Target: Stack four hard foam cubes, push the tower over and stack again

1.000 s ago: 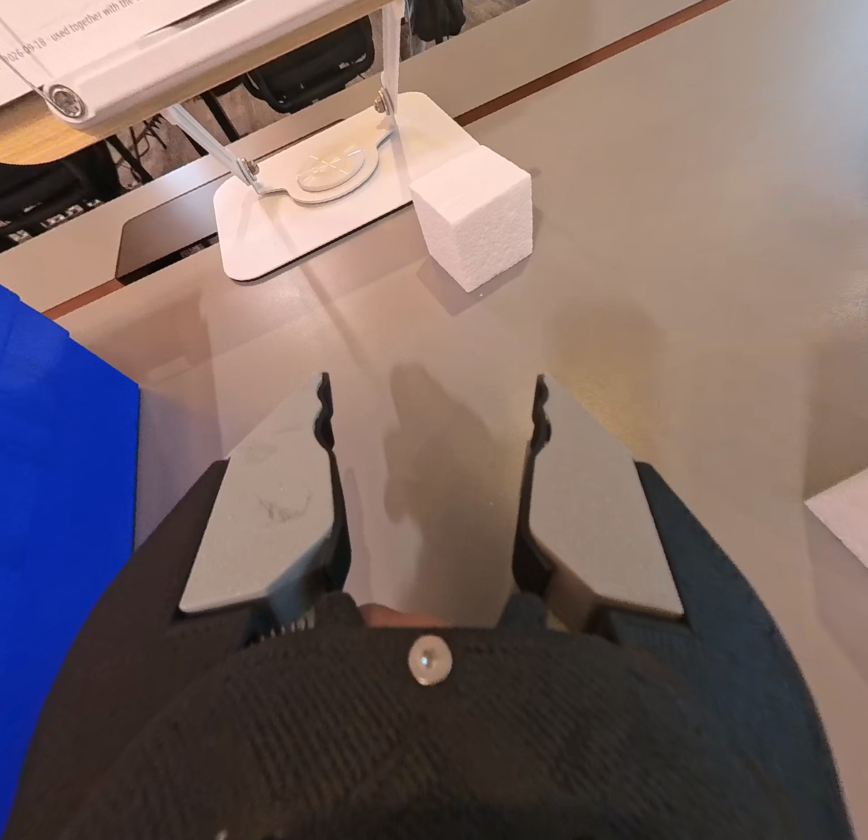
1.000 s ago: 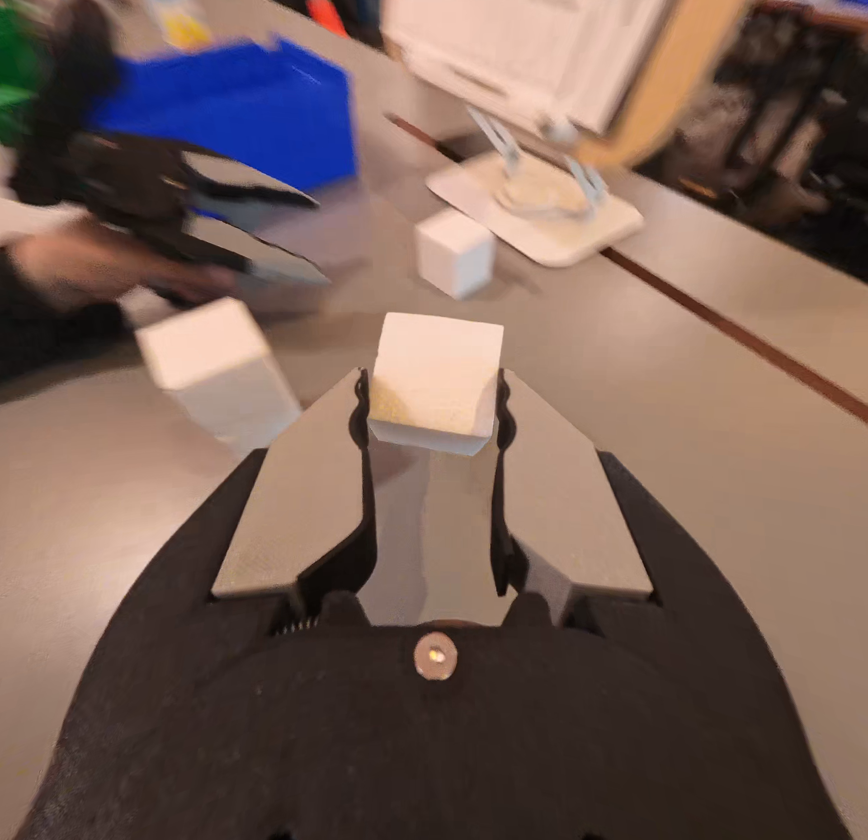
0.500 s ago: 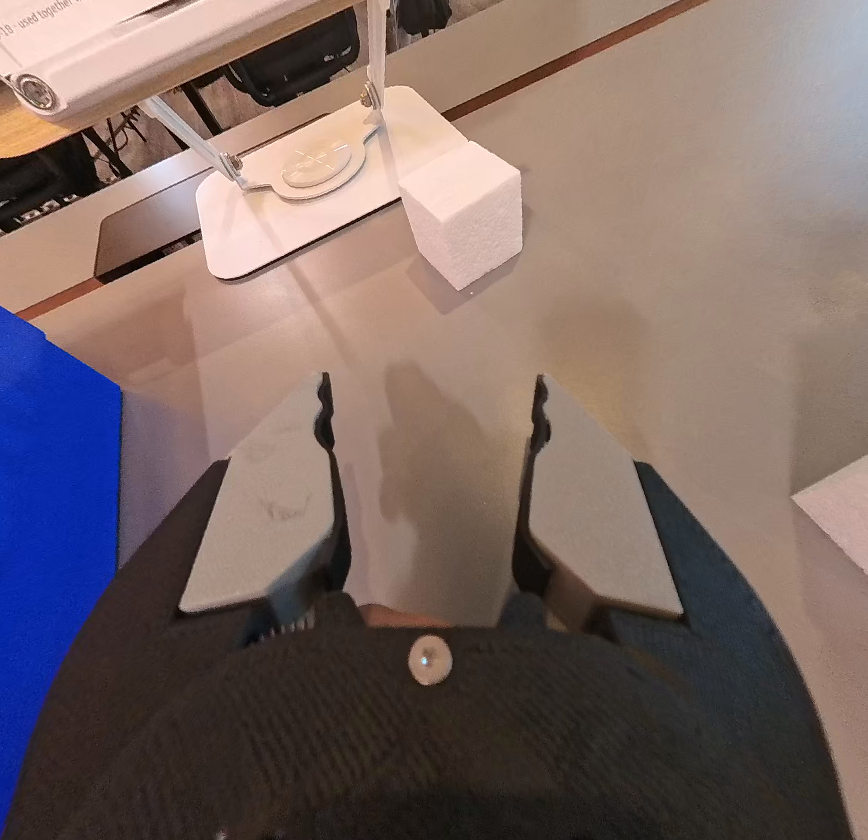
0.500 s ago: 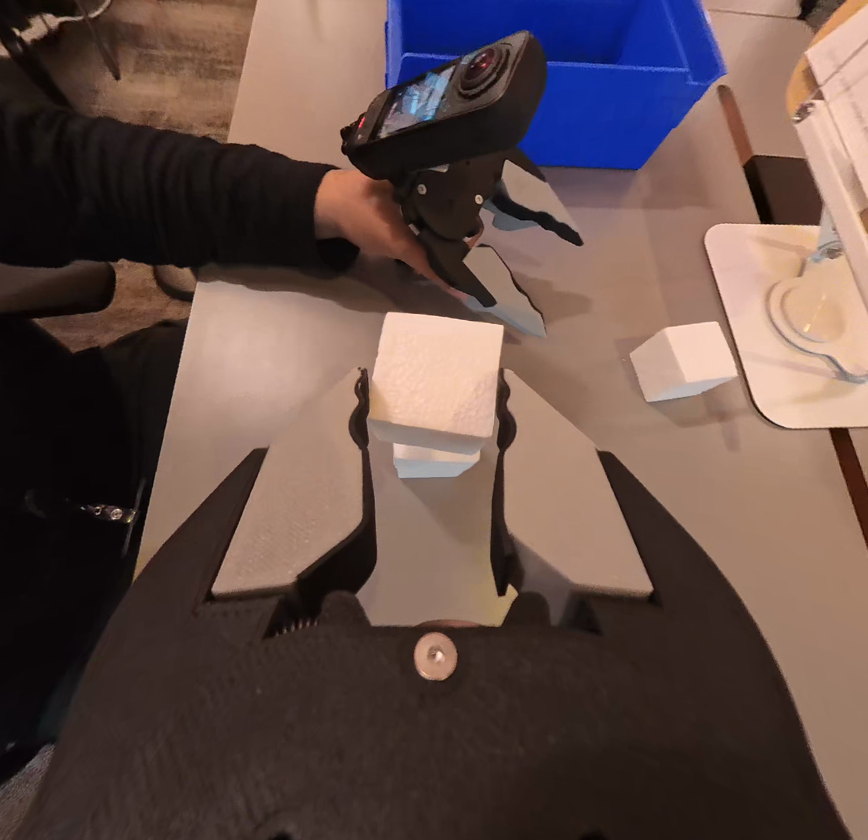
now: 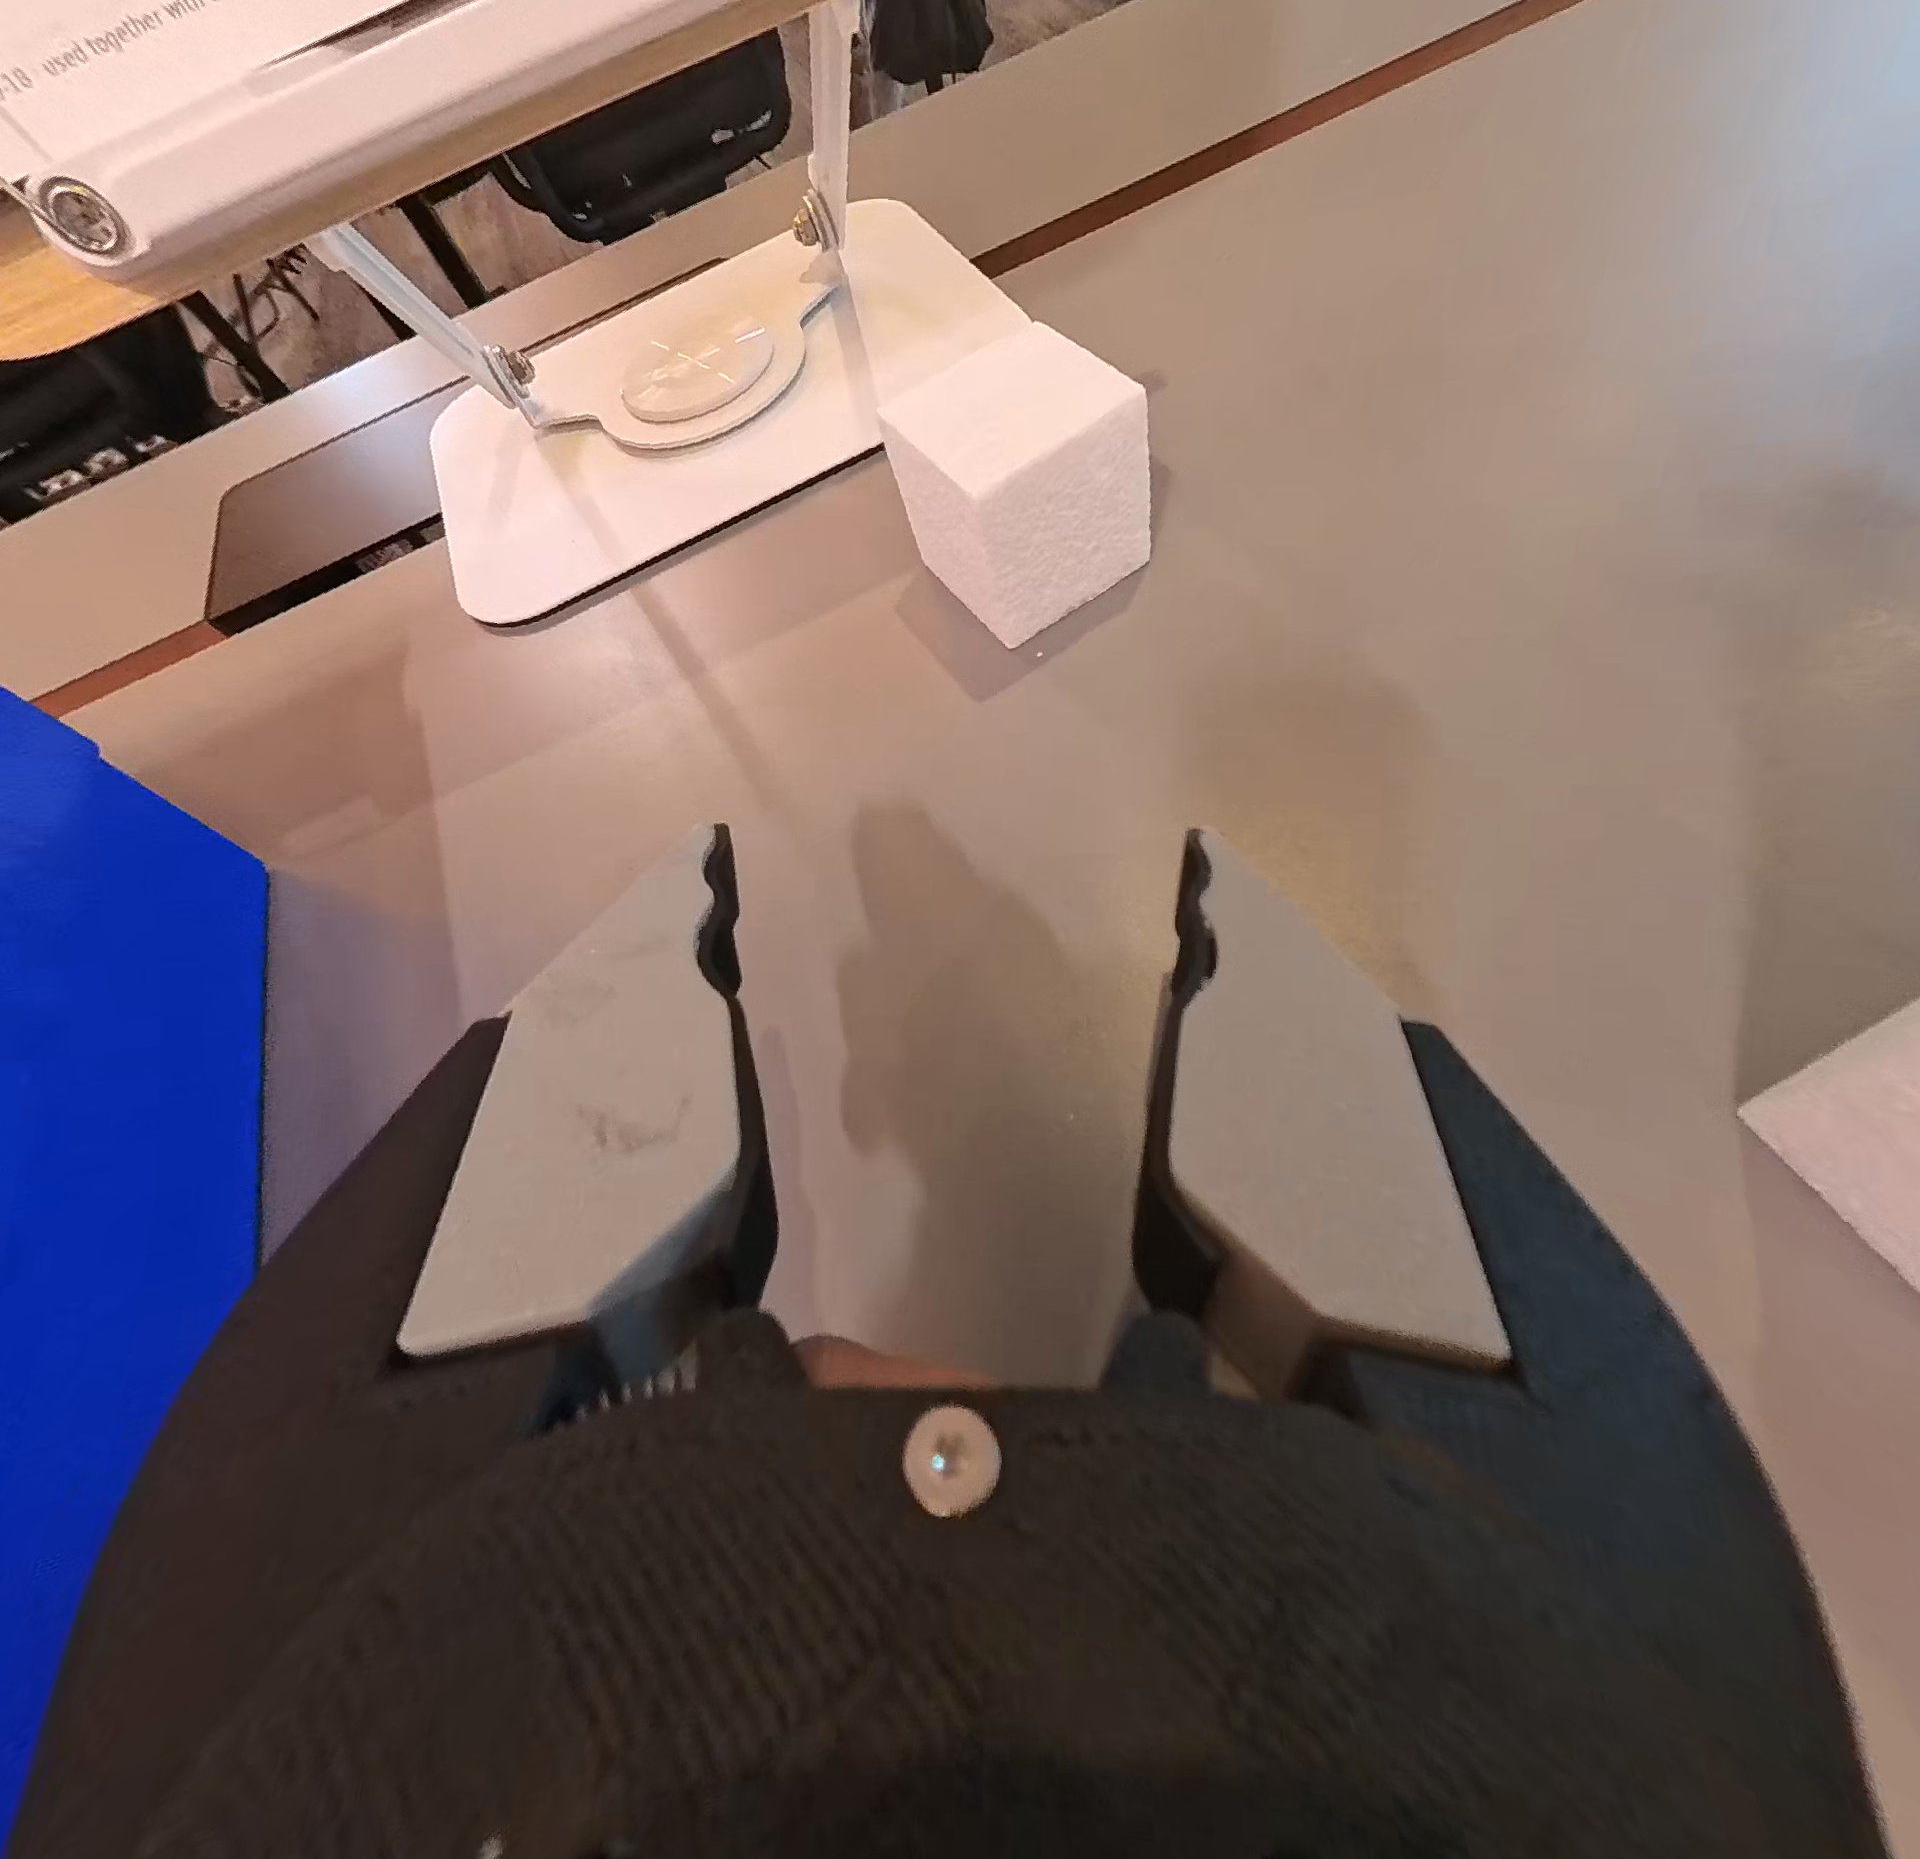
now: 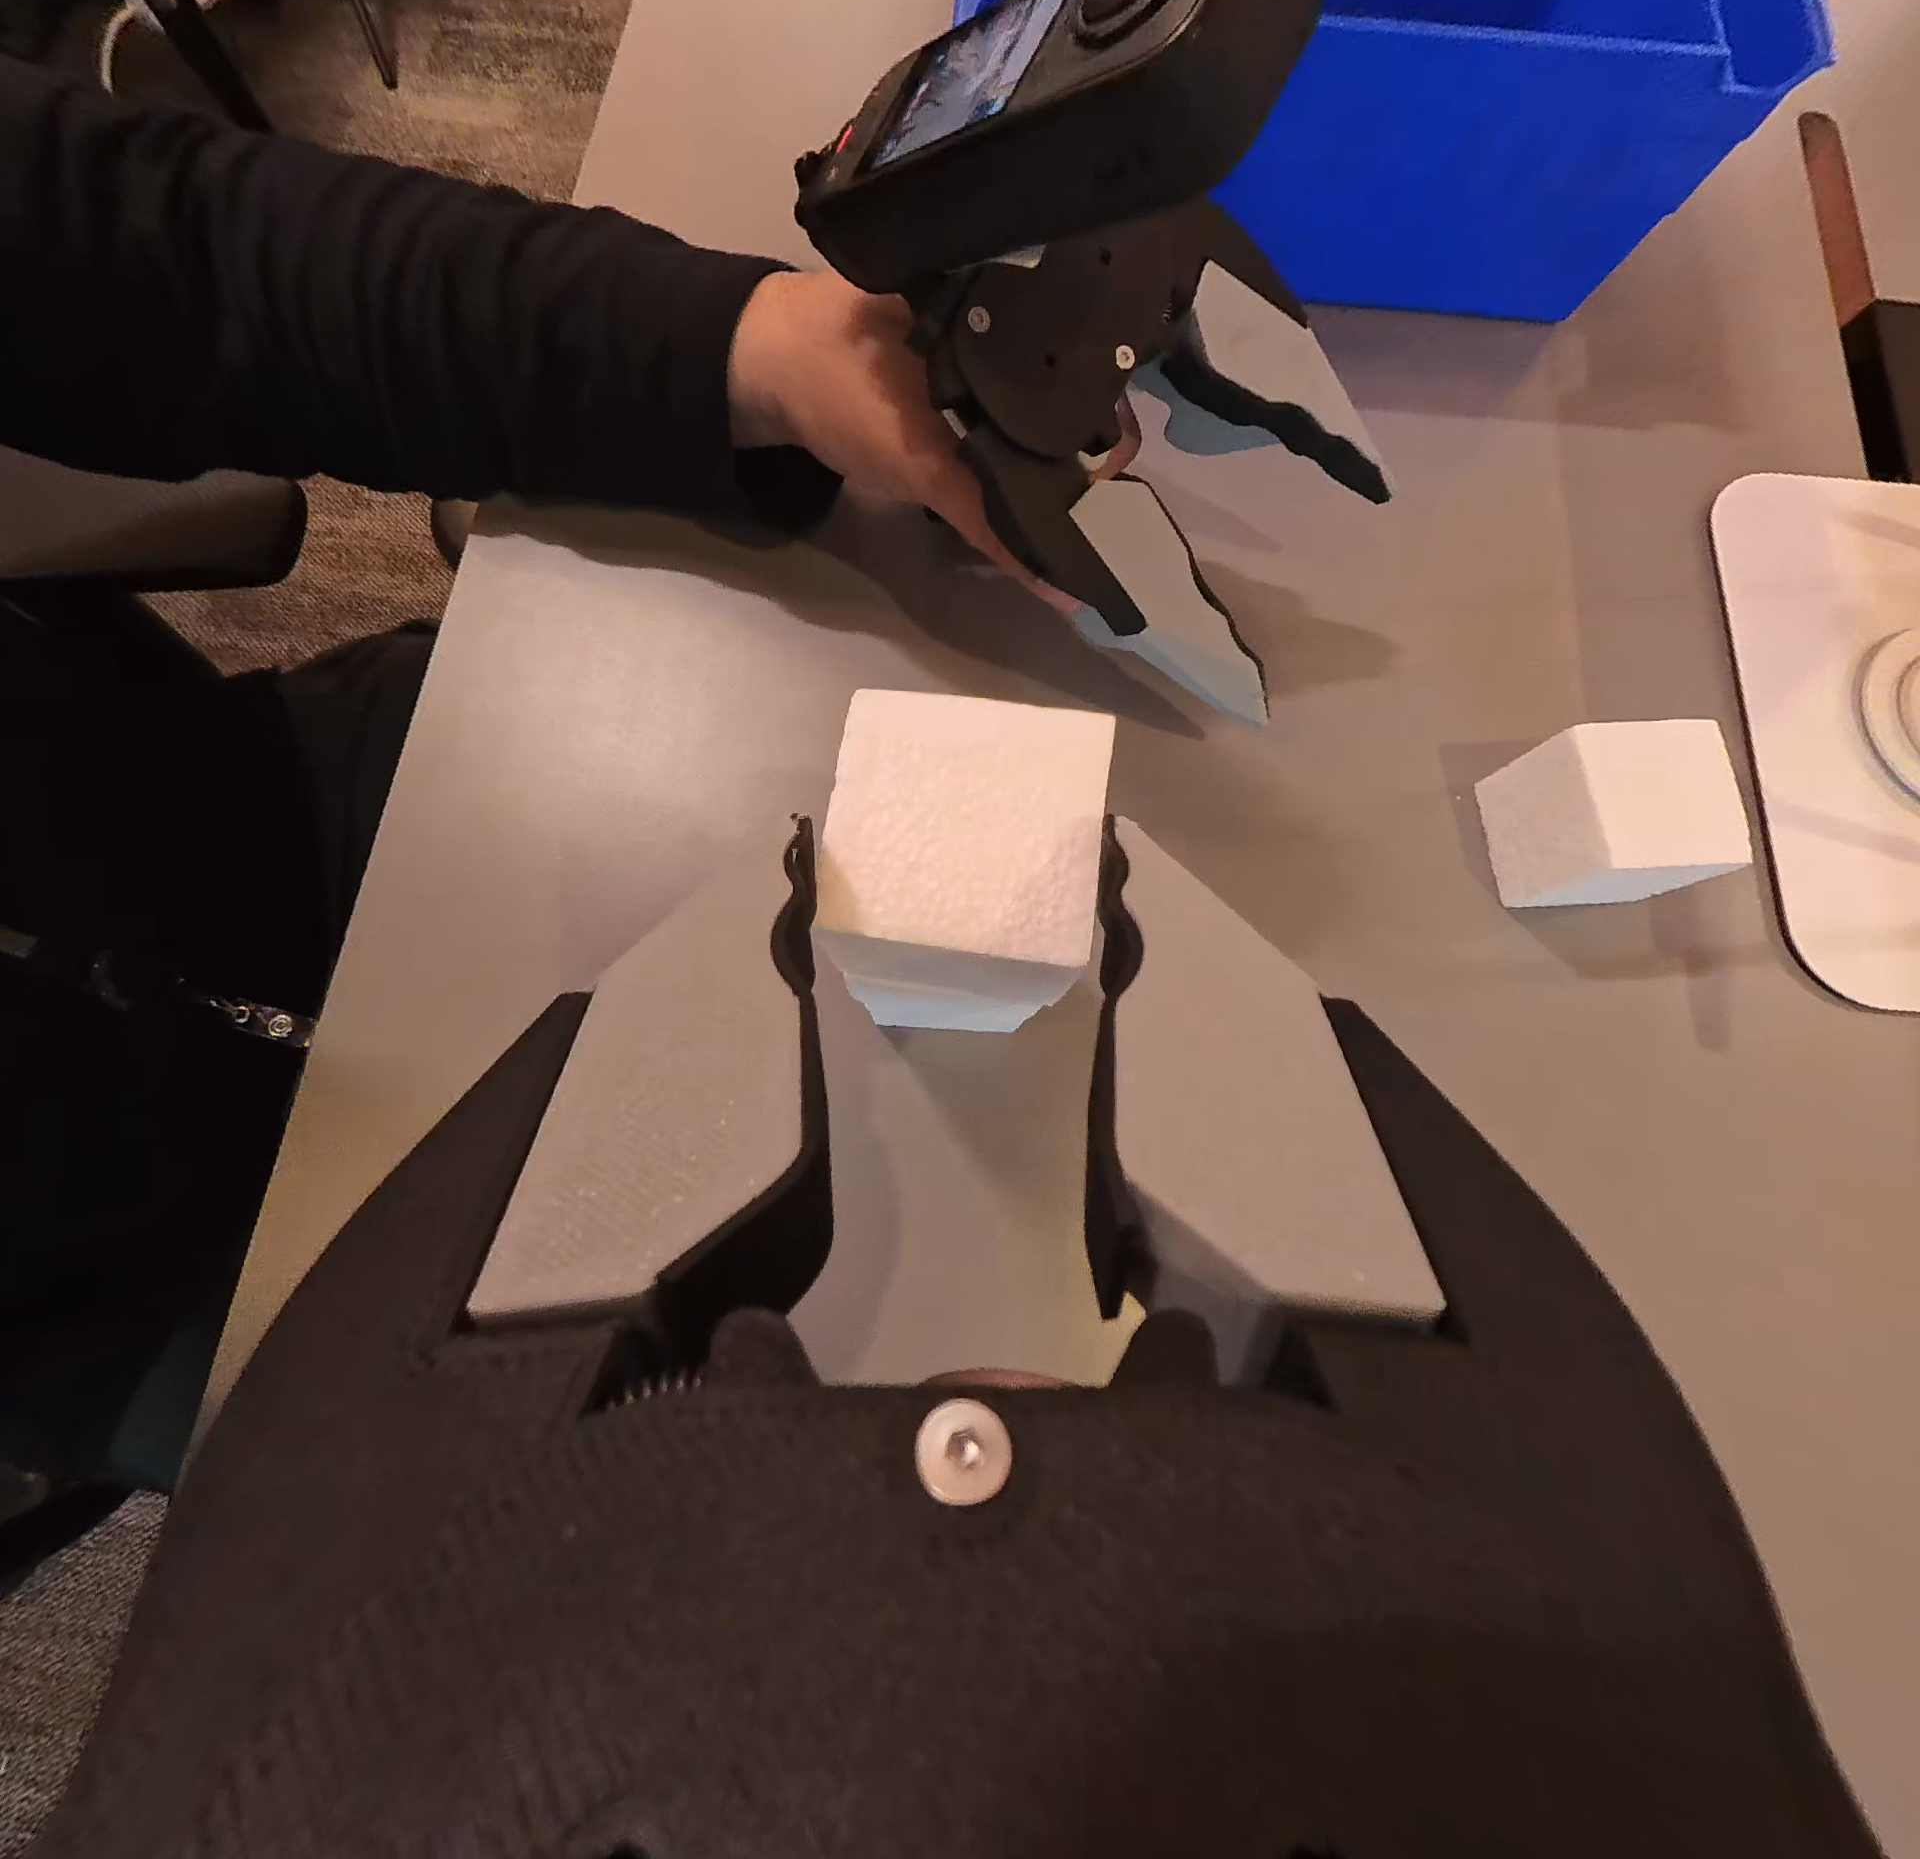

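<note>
My right gripper (image 6: 956,853) is shut on a white foam cube (image 6: 961,843) and holds it right over a second cube (image 6: 956,1007), of which only the near edge shows. Whether the two touch I cannot tell. A third cube (image 6: 1616,822) lies to the right, next to the white stand base. My left gripper (image 5: 956,864) is open and empty above the bare table, with that loose cube (image 5: 1023,479) ahead of it. The left gripper also shows in the right wrist view (image 6: 1320,599), held in a hand just beyond the stack. A cube corner (image 5: 1849,1155) shows at the right edge.
A blue bin (image 6: 1507,147) stands at the table's far side, and also at the left in the left wrist view (image 5: 104,1082). A white stand base (image 5: 644,459) with a tilted white panel (image 5: 312,74) sits behind the loose cube. A person's dark sleeve (image 6: 364,334) reaches in from the left. The white stand base (image 5: 644,459) lies some 20 cm from my left tips, 40 cm from my right tips. It is also in sight in the right wrist view (image 6: 1865,642).
My right gripper swung round with its cube and came down over the cube on the table, closing the gap. My left gripper stayed open and hardly moved.
</note>
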Demonstrator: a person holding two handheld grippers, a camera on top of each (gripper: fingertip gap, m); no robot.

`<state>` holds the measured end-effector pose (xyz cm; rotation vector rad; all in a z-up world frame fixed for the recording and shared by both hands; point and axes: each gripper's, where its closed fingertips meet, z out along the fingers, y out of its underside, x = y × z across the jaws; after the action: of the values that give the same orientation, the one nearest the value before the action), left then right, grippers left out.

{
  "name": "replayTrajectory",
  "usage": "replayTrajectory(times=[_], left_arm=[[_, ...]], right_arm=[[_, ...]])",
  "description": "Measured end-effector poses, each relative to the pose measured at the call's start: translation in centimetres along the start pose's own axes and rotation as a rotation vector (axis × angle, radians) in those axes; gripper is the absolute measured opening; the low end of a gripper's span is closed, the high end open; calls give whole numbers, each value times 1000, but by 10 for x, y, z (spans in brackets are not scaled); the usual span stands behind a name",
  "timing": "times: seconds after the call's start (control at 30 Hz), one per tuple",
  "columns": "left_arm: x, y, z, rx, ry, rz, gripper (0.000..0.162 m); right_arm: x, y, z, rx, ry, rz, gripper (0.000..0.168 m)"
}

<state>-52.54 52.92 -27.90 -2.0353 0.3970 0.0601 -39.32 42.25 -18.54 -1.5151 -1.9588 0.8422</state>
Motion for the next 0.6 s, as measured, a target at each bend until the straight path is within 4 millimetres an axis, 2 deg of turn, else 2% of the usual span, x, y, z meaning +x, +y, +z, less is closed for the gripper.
replayTrajectory(times=[0.13,0.2,0.23,0.33,0.43,0.5,0.6], left_arm=[[2,1,1,-8,-1,16,84],[2,2,2,-11,2,15,84],[3,3,2,-14,8,10,84],[5,5,3,-21,36,-15,84],[5,5,3,-22,47,-36,84],[3,5,3,-21,50,-54,82],[4,6,3,-22,72,-70,82]], right_arm=[[-2,0,0,10,-13,-14,55],[-1,-2,-1,28,-4,-7,70],[-1,-5,-3,49,2,-3,73],[-4,-17,-15,162,0,14,74],[-5,-28,-36,354,50,49,73],[1,-21,-50,465,132,91,72],[23,18,-59,541,305,182,69]])
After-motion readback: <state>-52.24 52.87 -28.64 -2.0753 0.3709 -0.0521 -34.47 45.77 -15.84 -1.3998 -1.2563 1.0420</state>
